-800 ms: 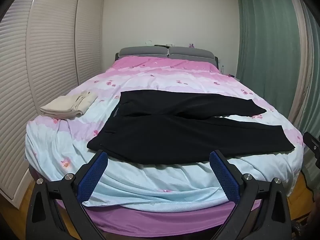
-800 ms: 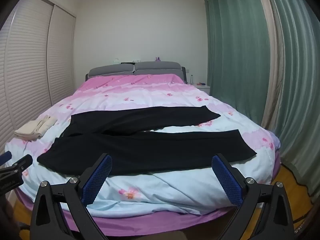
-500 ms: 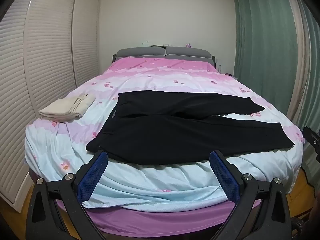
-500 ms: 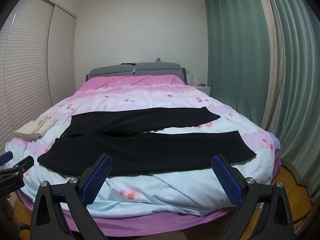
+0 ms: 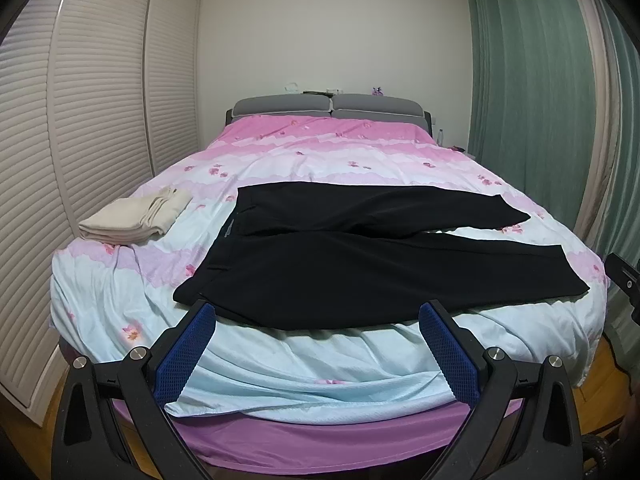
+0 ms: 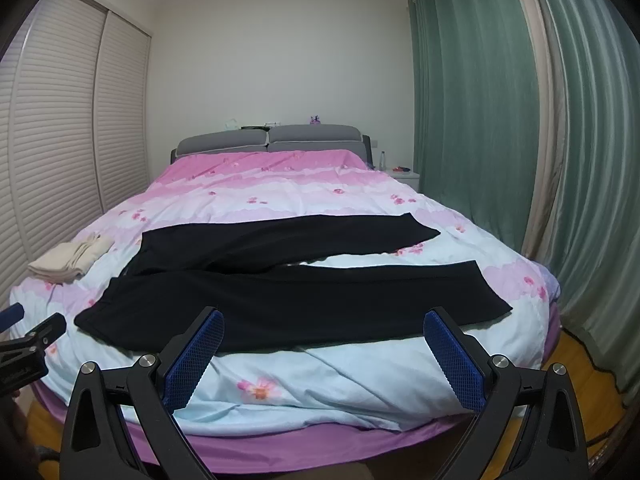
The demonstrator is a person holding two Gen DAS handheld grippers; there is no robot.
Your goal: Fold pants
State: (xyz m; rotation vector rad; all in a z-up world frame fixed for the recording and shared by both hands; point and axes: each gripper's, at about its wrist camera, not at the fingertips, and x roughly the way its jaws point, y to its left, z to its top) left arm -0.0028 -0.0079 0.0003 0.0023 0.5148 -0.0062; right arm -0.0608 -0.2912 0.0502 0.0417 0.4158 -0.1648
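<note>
The black pants (image 5: 360, 256) lie flat across the bed (image 5: 320, 380), near its foot edge, waistband toward the louvered wardrobe doors (image 5: 92, 152), legs reaching toward the green curtains (image 5: 528, 80); the two legs part slightly at the cuffs. Beside the pants' waistband, nearer the wardrobe, rests a folded cream garment (image 5: 134, 218). Off the foot of the bed, short of the pants, the left claw (image 5: 316, 344) is spread wide, holding nothing. The right claw (image 6: 324, 350) likewise gapes empty, nearer the pants' cuffs.
</note>
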